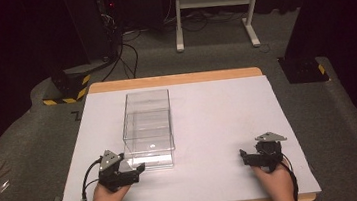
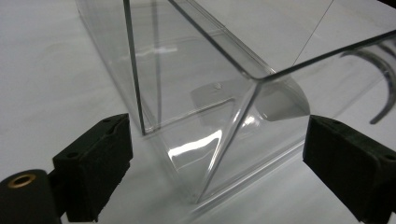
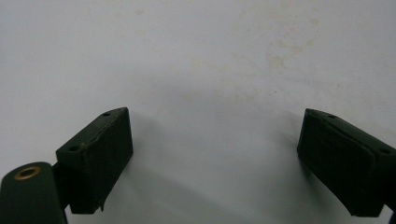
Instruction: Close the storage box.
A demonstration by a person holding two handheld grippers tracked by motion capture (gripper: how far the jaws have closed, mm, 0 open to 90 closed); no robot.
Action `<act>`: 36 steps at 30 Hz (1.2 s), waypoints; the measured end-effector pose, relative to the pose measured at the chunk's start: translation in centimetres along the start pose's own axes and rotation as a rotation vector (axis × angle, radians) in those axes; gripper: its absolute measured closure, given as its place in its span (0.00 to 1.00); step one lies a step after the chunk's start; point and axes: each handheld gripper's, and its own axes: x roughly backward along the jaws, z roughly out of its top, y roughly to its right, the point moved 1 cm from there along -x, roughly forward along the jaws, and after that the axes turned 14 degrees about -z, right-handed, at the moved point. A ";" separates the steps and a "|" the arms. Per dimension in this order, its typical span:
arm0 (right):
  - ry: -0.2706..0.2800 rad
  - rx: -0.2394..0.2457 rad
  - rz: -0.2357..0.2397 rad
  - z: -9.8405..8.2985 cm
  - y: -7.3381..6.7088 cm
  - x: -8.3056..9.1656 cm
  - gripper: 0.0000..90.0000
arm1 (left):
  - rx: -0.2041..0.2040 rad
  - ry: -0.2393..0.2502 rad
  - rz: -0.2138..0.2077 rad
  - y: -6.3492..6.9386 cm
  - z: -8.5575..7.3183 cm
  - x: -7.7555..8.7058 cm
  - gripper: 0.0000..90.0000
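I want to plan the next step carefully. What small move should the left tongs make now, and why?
Probably ease the left tongs forward and close them on the near corner of the clear box. Their jaws stand wide open with that corner between them, the pads not touching it. The right tongs rest open, apart on the white mat.

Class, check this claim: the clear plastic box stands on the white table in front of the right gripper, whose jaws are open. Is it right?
Wrong gripper. The clear plastic box stands in front of the left gripper, jaws open, as the high view shows.

White-topped table (image 1: 229, 125), clear plastic box (image 1: 148, 129) directly on it, left of centre
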 end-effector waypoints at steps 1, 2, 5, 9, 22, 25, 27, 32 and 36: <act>0.000 0.000 0.000 0.0 0.0 0.0 0.11 | -0.003 0.000 0.002 0.0 0.1 -0.1 0.10; 0.000 0.000 0.000 0.0 0.0 0.0 0.11 | -0.003 0.000 0.002 0.0 0.2 -0.2 0.10; 0.000 0.000 0.000 0.0 0.0 0.0 0.11 | -0.004 0.004 0.007 -0.1 0.5 -0.6 0.09; 0.000 0.000 0.000 0.0 0.0 0.0 0.11 | -0.004 0.004 0.013 -0.3 0.9 -1.2 0.09; -0.002 -0.003 0.001 0.0 0.0 0.0 0.11 | 0.010 0.015 0.044 -1.3 1.5 -2.0 0.08; -0.001 -0.001 0.001 0.0 0.0 0.0 0.11 | 0.026 0.023 0.057 -1.6 1.5 -2.1 0.08; -0.002 -0.001 0.002 0.0 0.0 0.0 0.11 | 0.039 0.027 0.068 -2.0 1.6 -2.3 0.08; -0.002 -0.001 0.002 0.0 0.0 0.0 0.11 | 0.053 0.032 0.080 -2.4 1.6 -2.5 0.09; -0.001 -0.001 0.002 0.0 0.0 0.0 0.11 | 0.066 0.037 0.077 -2.8 1.7 -2.6 0.10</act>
